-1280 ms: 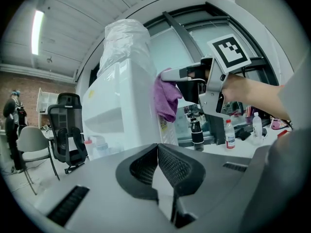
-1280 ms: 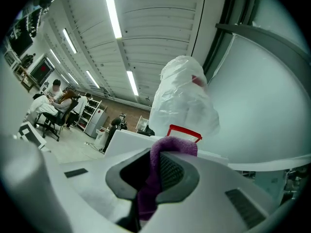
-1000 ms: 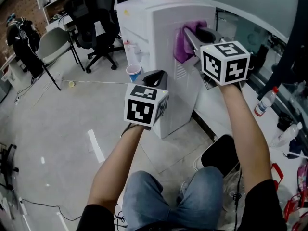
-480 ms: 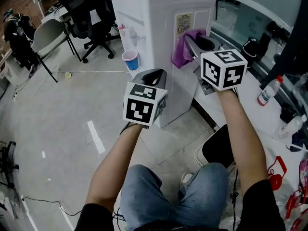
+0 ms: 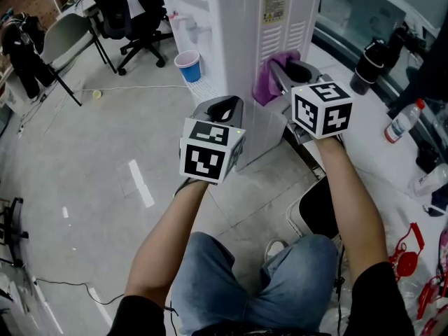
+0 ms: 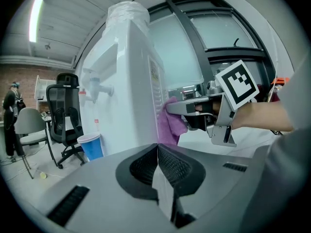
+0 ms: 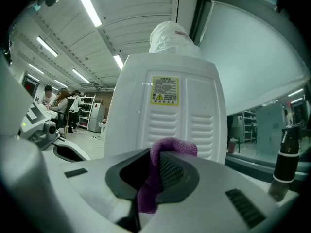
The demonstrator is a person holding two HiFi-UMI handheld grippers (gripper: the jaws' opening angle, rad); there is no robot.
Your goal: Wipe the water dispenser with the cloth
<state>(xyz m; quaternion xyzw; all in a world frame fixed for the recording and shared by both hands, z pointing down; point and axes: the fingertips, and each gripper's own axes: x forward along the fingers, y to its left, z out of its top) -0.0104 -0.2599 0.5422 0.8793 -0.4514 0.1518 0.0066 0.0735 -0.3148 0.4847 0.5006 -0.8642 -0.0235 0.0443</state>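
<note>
This is an open office with a pale floor [image 5: 105, 159], and the white water dispenser [image 5: 238, 19] stands in the middle of it. Black office chairs [image 5: 129, 19] sit beyond its tap side, and a long white surface [image 5: 364, 138] runs along its vented side.

The right gripper [image 5: 283, 70] is clamped on the purple cloth [image 5: 267, 82]. A folded wad is pinched between the jaws and a loose tail hangs below them. The cloth appears to rest against the dispenser's louvred panel, just below the yellow warning label [image 5: 273, 9].

The left gripper [image 5: 222, 109] is clenched on nothing, its jaws meeting with no gap. It hovers near the dispenser's lower corner without touching it. A blue cup [image 5: 187, 66] stands under the taps on the dispenser's front, and a dark bottle [image 5: 367, 65] stands on the surface, well apart from the cloth.

To my eye the wiping is under way on this vented panel. The next move calls for a firm pinch and steady pressure into the panel. The cloth should be drawn along the slats so its tail does not snag in them, and then carried round to the dispenser's other faces.
</note>
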